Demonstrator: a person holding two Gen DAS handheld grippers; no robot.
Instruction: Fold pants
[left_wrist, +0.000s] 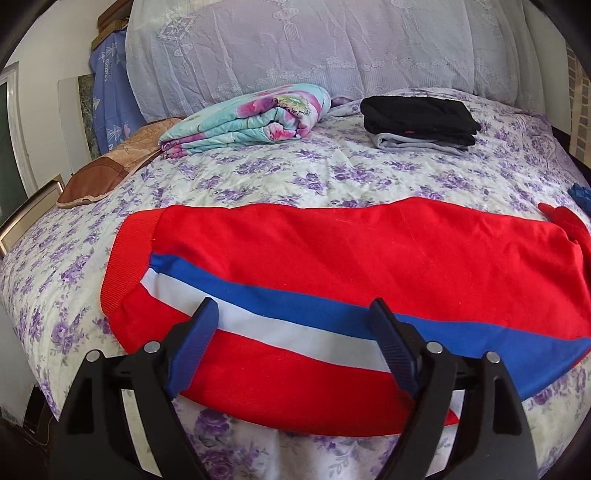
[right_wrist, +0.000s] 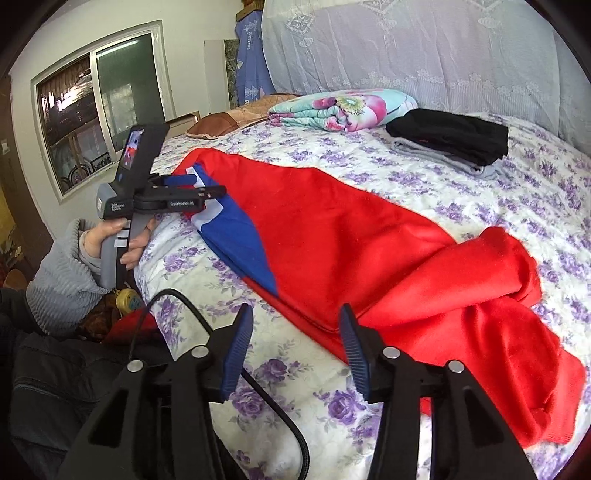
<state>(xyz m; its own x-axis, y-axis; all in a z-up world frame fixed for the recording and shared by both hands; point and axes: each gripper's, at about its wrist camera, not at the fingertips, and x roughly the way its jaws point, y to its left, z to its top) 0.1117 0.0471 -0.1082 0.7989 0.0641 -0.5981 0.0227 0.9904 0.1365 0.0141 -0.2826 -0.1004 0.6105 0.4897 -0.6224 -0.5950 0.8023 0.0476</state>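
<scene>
My left hand-held gripper (left_wrist: 293, 314) hangs over the near edge of the bed (left_wrist: 280, 177) with its blue fingers (left_wrist: 195, 343) spread wide apart, nothing between them. Under it lie the red pants (left_wrist: 351, 251), stretched sideways across the flowered bedspread, and the blue and white side stripe (left_wrist: 280, 306) runs right beneath my fingertips. The ribbed red cuff (left_wrist: 125, 258) of the leg sits off to the left of that view. From the right wrist camera I can see that same left hand-held gripper (right_wrist: 184, 186) from the side, held in my left hand (right_wrist: 118, 240), its tips over the striped end of the pants (right_wrist: 332, 236).

My right hand-held gripper (right_wrist: 295, 321) is released too, fingers (right_wrist: 238, 350) apart, poised above the near hem of the pants. The left finger is over bare bedspread; the right one is at the red cloth's edge, though I cannot tell whether it touches. To the right, the far part of the pants is bunched in rumpled folds (right_wrist: 498, 295) rather than flat.

Further back on the bed, well apart from the pants, are a folded flowery quilt (left_wrist: 251, 122), a stack of folded dark and grey clothes (left_wrist: 417, 123) and a brown pillow (left_wrist: 110, 170). A lace-covered headboard (left_wrist: 295, 48) stands behind them, and a window (right_wrist: 96, 110) shows at the left of the right wrist view.
</scene>
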